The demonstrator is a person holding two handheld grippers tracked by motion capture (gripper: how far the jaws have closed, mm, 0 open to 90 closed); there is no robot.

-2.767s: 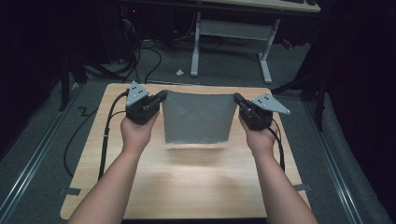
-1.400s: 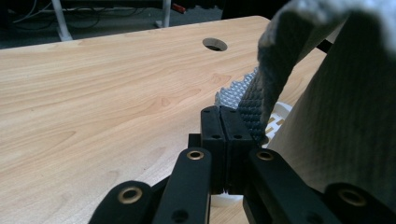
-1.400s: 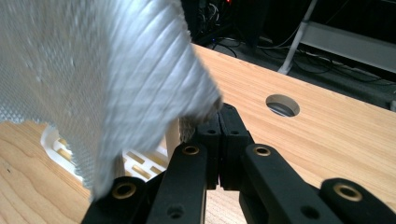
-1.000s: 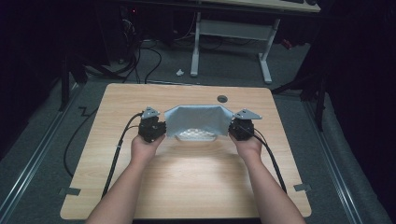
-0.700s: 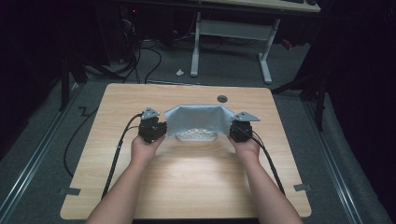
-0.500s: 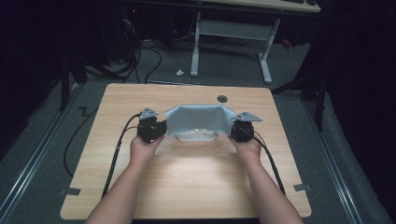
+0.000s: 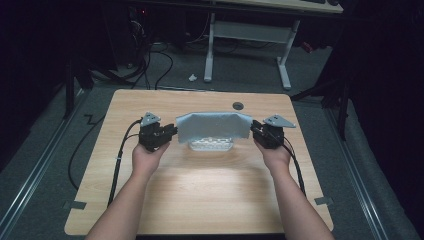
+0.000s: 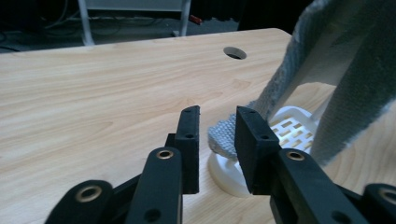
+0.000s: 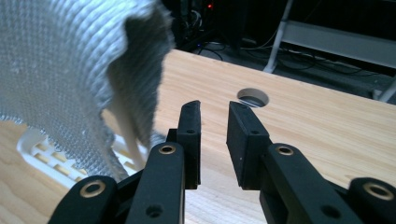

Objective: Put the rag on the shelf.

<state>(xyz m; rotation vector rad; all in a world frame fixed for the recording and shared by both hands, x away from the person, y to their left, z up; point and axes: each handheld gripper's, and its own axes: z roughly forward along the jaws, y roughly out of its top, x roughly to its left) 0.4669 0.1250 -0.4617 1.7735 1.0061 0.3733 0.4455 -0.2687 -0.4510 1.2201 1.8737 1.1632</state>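
A light wooden rectangular table (image 7: pixel 200 200) carries the scene, with a round cable hole (image 7: pixel 238 105) near its far edge serving as the marker for everything else. Just on the person's side of that hole, a grey woven cloth (image 7: pixel 214 126) is draped over a white slotted plastic rack (image 7: pixel 210 145). The cloth's long axis runs side to side across the table, parallel to the far edge, its ends pointing toward the two hands. The rack's near edge shows below the cloth's hem; the rest of it is covered, so its full shape cannot be made out.

To the left of the hole and nearer the person, the left gripper (image 7: pixel 170 133) sits at the cloth's left end. In the left gripper view its black jaws stand a narrow gap apart, having just been opening, with a folded corner of the cloth (image 8: pixel 224 136) lying just beyond them and nothing pinched between the pads.

To the right of the hole, the right gripper (image 7: pixel 256 129) is at the cloth's right end. In the right gripper view its jaws have likewise just been opening and are parted with bare table between them, the cloth (image 9: pixel 70 70) hanging free beside them, its upper part cut off by the frame.

The surrounding room is dark and hard to read.
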